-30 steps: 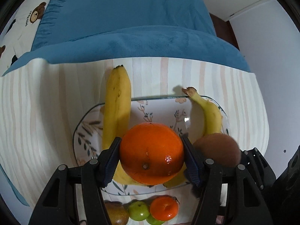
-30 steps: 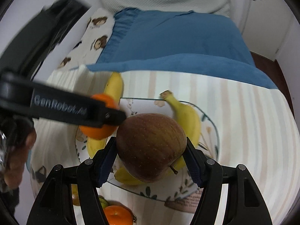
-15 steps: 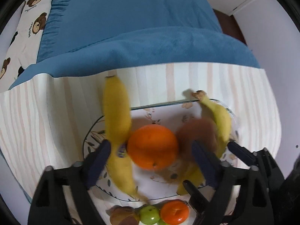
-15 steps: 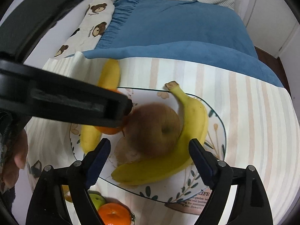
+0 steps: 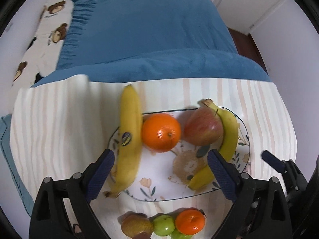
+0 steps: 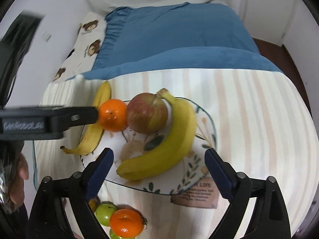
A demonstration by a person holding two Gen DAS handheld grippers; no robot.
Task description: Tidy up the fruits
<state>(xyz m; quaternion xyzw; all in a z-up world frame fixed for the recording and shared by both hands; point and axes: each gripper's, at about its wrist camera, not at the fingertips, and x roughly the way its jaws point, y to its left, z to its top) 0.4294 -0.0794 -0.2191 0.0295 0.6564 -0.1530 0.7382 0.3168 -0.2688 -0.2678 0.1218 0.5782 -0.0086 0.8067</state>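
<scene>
While orange (image 5: 161, 132) touches apple (image 5: 203, 128) on plate (image 5: 244, 149), hand-held grippers agape

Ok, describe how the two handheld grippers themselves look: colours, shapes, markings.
Both look alike. The left gripper and the right gripper each have a black frame of angular linkage arms with round silver pivot pins, ending in two fingers faced with dark blue pads. In the right wrist view, the left gripper's black side carries pale lettering that looks like "GenRobot.AI".
</scene>
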